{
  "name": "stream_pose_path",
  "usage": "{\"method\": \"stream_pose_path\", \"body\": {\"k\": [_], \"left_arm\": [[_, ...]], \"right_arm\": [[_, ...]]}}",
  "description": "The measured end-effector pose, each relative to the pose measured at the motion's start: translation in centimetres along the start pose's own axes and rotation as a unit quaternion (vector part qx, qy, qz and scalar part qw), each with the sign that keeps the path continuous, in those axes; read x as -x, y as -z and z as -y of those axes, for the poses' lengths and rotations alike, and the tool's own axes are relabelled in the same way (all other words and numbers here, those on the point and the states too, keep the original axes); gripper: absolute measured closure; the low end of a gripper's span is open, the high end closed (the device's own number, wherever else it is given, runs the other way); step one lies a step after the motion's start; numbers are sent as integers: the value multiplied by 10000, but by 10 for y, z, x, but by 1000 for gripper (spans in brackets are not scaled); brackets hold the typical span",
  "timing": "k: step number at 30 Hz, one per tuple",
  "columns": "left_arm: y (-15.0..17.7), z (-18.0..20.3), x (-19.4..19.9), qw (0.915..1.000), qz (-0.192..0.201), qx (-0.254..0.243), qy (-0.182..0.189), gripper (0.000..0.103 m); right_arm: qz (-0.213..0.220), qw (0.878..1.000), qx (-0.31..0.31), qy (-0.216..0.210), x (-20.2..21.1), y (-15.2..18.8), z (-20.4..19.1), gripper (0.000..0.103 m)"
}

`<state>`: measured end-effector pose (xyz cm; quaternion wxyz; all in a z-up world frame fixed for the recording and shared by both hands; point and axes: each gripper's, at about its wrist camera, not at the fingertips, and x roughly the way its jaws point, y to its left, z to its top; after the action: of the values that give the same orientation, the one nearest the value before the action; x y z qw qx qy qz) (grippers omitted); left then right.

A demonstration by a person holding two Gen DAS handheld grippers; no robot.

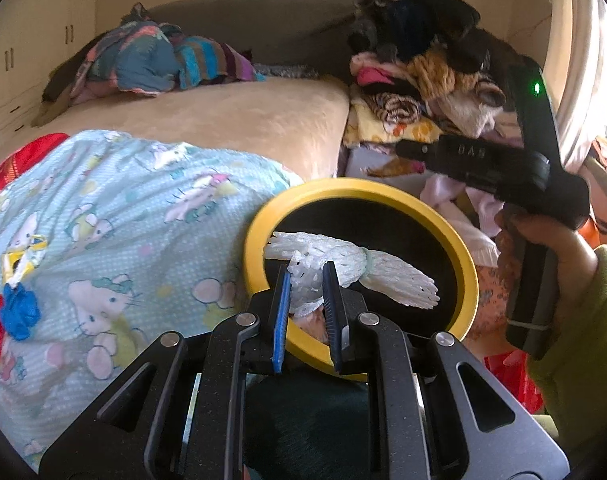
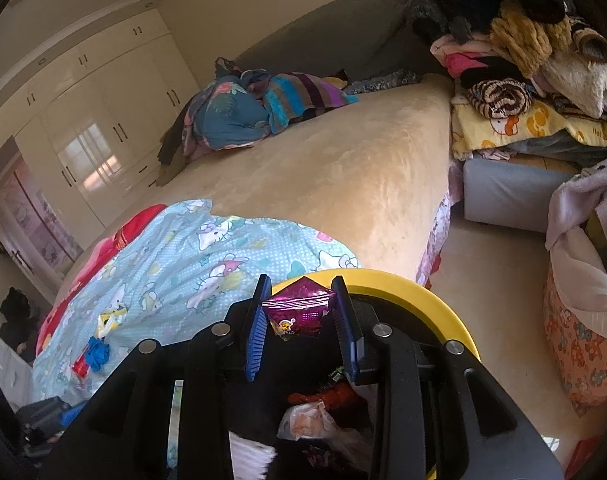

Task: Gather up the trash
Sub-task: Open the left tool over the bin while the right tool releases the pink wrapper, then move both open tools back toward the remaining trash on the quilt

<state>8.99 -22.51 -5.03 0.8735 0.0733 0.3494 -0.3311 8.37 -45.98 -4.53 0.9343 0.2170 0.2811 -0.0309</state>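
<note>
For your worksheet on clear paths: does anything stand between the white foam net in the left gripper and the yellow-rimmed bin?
Nothing visible does. The left gripper holds the foam net right over the bin, whose mouth lies open beneath it.

Bed [image 2: 343, 168], beige cover, fills frame centre. On it: light-blue cartoon-print quilt [image 2: 191, 264] at lower left, with a blue crumpled scrap [image 2: 96, 354] and yellow-white wrapper [image 2: 110, 319] lying on it; bundle of striped and floral bedding [image 2: 255, 108] at upper centre, by the headboard.

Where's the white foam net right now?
In the left wrist view, the white foam net is pinched in the left gripper, over the yellow-rimmed bin.
</note>
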Motion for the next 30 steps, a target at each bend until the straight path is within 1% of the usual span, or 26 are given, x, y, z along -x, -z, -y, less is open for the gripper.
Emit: {"method": "stream_pose_path", "body": {"k": [2,4,5,6,7,8,9,10,11,12,13,16,18,23,30], "left_arm": [[1,3,-5,10000,-50,-38,18,91],[1,5,-12,9998,-150,-24,149,89],[1,4,-15,9996,-198,22,199,82],[1,1,-17,9995,-217,127,185,67],[1,-2,-17,9994,-219,221,179,59],[2,-5,-16,9991,-201,308,189,50],[2,-9,-14,9989,-169,404,184,48],[1,-13,-11,9986,-138,481,168,47],[0,-15,-9,9984,-106,531,142,40],[0,-19,-5,9980,-36,616,98,29],[-1,-23,-1,9976,31,688,83,26],[-2,-32,9,9962,164,854,6,23],[-4,-39,15,9951,219,962,-60,15],[-5,-53,33,9926,459,1105,-216,14],[-6,-71,63,9871,855,1242,-546,14]], "right_arm": [[-30,10000,-4,-5,-1,0,2,73],[-105,9999,-18,-20,-3,1,3,72],[-189,9998,-41,-27,-6,2,4,71],[-253,9997,-59,-19,-8,2,5,71],[-312,9995,-89,15,-11,3,6,70],[-390,9991,-141,29,-13,5,8,63],[-423,9990,-165,32,-15,6,8,53],[-434,9989,-179,57,-16,7,8,50],[-453,9988,-168,78,-18,8,7,49],[-480,9987,-151,60,-19,9,5,49],[-490,9987,-127,49,-20,10,3,49],[-470,9989,13,-5,-20,11,-8,48],[-438,9989,140,-35,-19,11,-16,46],[-343,9985,372,-213,-15,10,-37,41],[-279,9964,653,-457,-11,10,-65,34]]}}
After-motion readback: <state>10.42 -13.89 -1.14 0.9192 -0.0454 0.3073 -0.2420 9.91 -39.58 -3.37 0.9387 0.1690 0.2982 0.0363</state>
